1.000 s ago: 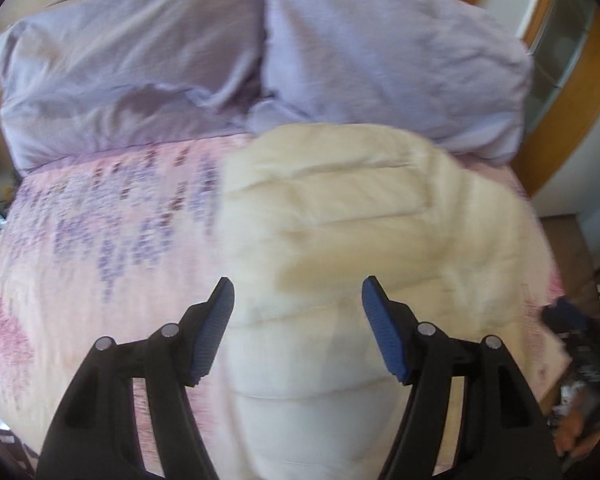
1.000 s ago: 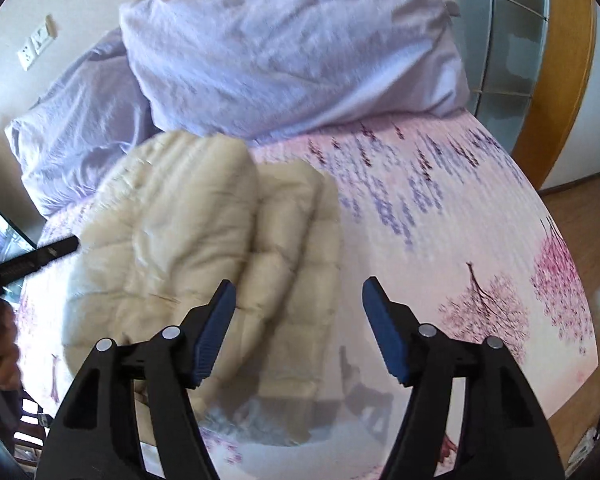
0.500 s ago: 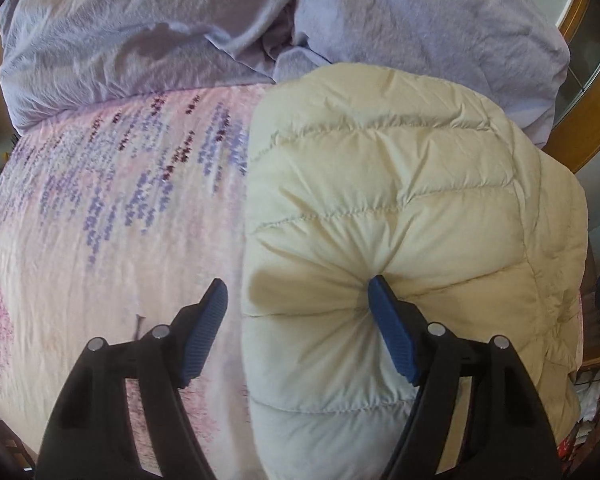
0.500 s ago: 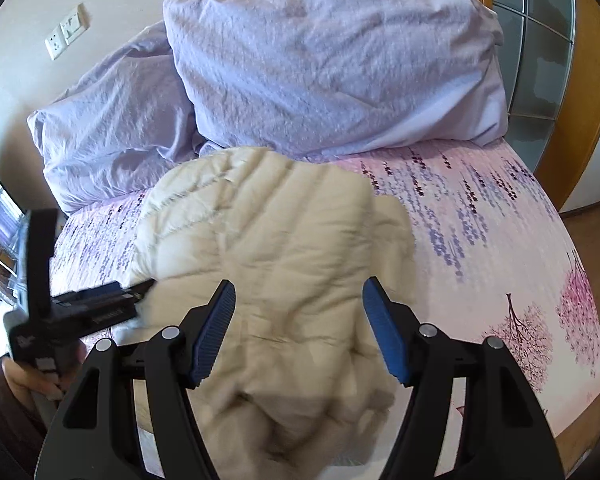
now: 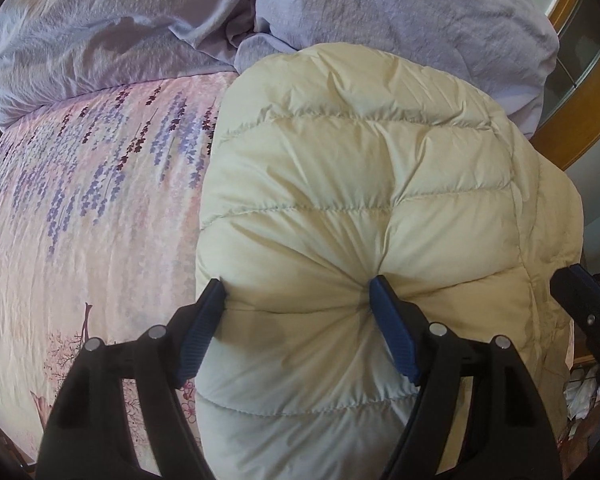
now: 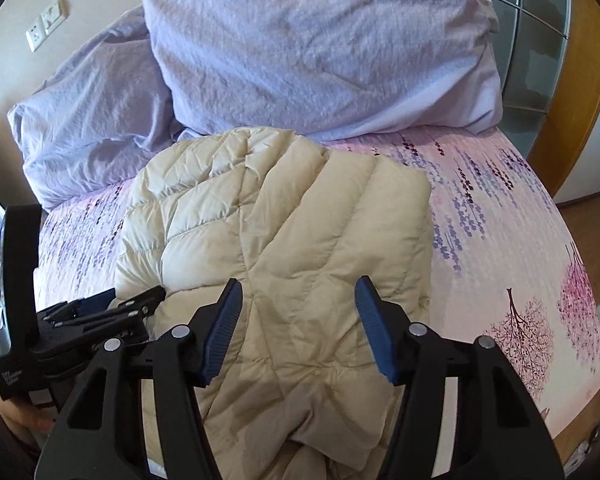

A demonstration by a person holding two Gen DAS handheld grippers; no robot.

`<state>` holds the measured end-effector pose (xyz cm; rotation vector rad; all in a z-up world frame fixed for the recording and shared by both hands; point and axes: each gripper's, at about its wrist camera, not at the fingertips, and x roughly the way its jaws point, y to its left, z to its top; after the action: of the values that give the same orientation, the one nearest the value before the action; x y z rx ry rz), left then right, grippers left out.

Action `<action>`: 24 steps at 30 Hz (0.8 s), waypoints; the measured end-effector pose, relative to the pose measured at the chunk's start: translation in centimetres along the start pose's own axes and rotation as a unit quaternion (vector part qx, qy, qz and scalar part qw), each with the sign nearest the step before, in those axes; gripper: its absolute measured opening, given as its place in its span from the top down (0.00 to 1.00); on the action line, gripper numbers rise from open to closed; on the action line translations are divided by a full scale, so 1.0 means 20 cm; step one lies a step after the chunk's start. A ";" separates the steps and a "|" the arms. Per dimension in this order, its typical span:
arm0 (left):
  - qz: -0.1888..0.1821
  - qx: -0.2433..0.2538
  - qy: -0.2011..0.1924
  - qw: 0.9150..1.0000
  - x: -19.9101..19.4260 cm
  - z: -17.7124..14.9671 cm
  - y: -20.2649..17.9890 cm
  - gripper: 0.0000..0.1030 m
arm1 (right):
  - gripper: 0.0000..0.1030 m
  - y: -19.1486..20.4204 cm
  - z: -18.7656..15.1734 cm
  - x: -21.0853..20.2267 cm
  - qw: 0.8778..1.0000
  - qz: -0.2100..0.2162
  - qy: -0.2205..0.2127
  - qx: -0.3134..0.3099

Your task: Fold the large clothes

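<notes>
Folded jacket (image 5: 356,208) near edge cut off, left gripper (image 5: 296,296) pressing

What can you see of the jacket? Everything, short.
The jacket is cream, puffy, quilted in stitched channels, with a smooth, slightly shiny shell. It lies folded in a thick bundle on the floral bedspread, its far edge against the lavender pillows. The left gripper is open, straddling its near-left part, fingertips dimpling the fabric. The right gripper is open above the near end; contact can't be judged.
</notes>
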<state>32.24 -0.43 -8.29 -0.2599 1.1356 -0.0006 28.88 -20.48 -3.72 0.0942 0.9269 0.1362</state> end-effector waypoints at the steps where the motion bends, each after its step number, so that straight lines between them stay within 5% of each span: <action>1: -0.001 0.003 0.000 1.000 0.00 0.00 0.00 0.28 | 0.42 0.00 0.01 0.00 1.000 0.001 -0.002 0.004; 17: -0.016 0.036 -0.002 0.999 -0.02 0.01 -0.02 0.27 | 0.46 -0.03 -0.06 0.16 1.000 -0.026 0.012 0.009; 24: -0.008 0.036 -0.037 0.999 -0.09 0.09 -0.03 0.26 | 0.46 -0.06 -0.11 0.20 0.999 -0.024 0.018 0.019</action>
<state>33.15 -0.40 -5.78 -0.2040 1.0585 -0.0452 29.67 -21.04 -8.35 0.1046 0.9676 0.0769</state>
